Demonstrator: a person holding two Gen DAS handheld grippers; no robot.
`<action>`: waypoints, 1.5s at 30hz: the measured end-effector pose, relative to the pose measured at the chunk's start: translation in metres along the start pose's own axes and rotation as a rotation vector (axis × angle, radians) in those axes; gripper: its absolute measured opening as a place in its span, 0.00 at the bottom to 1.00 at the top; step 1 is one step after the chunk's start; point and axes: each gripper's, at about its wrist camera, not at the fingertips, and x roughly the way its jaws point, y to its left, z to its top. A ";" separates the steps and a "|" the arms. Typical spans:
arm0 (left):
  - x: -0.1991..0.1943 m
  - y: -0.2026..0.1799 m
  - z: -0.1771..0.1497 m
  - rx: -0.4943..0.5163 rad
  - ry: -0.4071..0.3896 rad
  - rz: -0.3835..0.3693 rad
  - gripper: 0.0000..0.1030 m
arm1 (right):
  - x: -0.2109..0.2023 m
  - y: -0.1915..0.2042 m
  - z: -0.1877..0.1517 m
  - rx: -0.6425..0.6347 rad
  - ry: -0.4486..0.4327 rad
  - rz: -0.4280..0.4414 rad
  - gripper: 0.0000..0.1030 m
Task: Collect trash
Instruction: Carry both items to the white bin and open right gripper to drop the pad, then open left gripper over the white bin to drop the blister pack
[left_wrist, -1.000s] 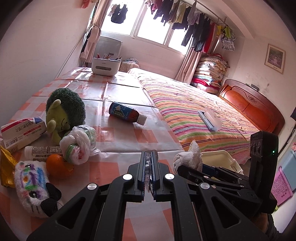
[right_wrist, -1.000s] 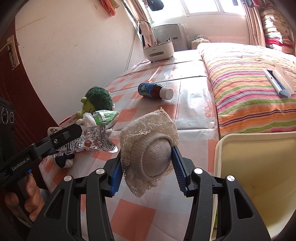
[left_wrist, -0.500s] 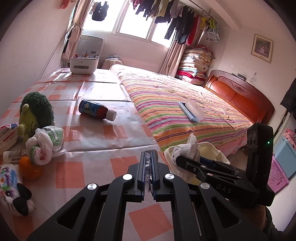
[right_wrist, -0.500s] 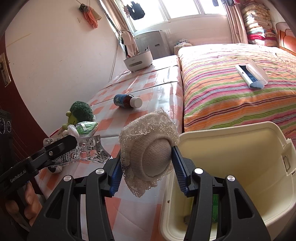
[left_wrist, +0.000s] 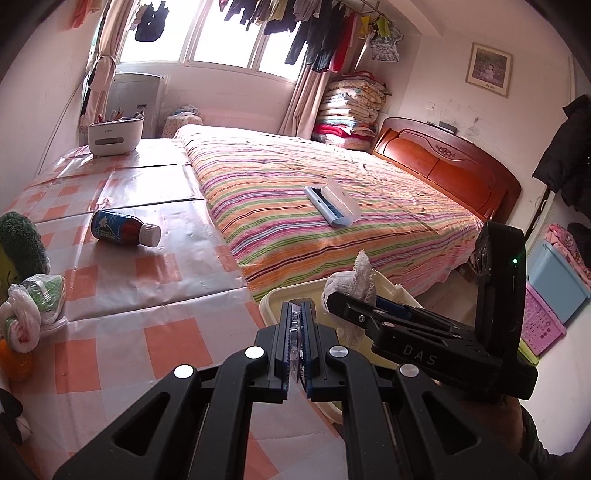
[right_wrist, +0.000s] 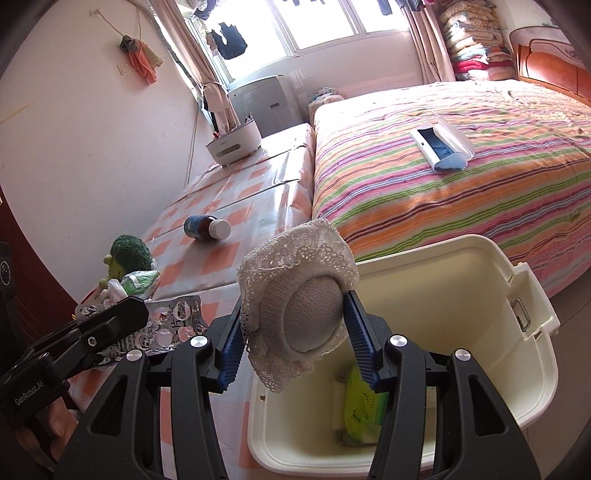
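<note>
in the left wrist view the left gripper (left_wrist: 294, 341) is pinched on a crinkled foil blister pack (left_wrist: 294, 332) beside the cream bin (left_wrist: 275, 297), while in the right wrist view the right gripper (right_wrist: 297, 332) clamps a lace-trimmed sock ball (right_wrist: 295, 310) above the bin's (right_wrist: 532, 325) near-left corner
</note>
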 end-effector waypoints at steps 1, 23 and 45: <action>0.001 -0.003 0.001 0.005 -0.001 -0.005 0.05 | -0.001 -0.002 0.000 0.006 -0.004 -0.005 0.49; 0.029 -0.027 0.008 0.015 0.058 -0.099 0.05 | -0.035 -0.058 0.007 0.202 -0.143 -0.134 0.78; 0.056 -0.058 0.014 0.038 0.122 -0.114 0.36 | -0.069 -0.083 0.007 0.335 -0.295 -0.128 0.81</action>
